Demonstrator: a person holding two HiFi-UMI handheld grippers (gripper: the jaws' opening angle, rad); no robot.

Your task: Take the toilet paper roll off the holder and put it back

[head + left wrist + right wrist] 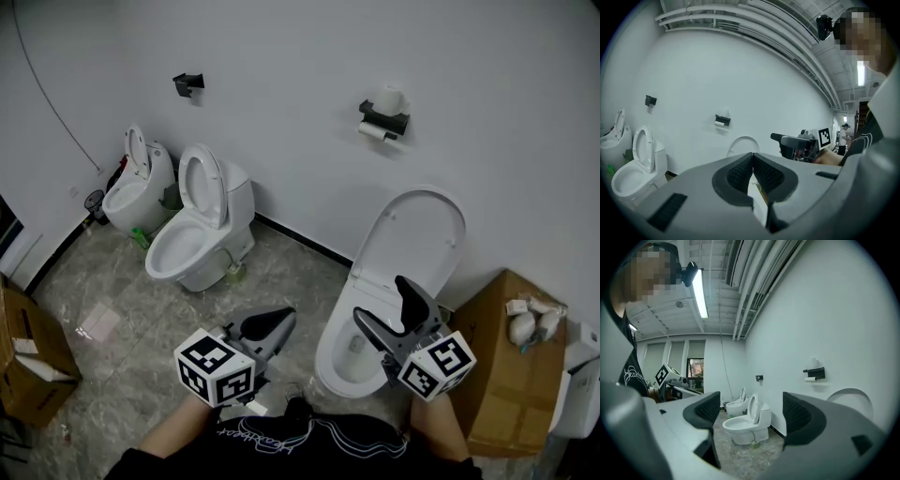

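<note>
A black toilet paper holder (386, 119) is fixed to the white wall, far ahead of both grippers. One white roll (391, 97) stands on top of it and another roll (372, 131) hangs under it. The holder (723, 121) is small in the left gripper view. In the right gripper view the holder (814, 373) carries a roll (810, 378) below it. My left gripper (281, 321) is low, its jaws shut with nothing in them (752, 155). My right gripper (382, 302) hovers over a toilet bowl, jaws wide open and empty (752, 405).
A white toilet (389, 281) with its lid raised stands under the holder. Two more toilets (197, 230) (136, 187) line the wall to the left. Cardboard boxes sit at the right (511, 375) and left (28, 361). A second black wall fitting (187, 84) hangs further left.
</note>
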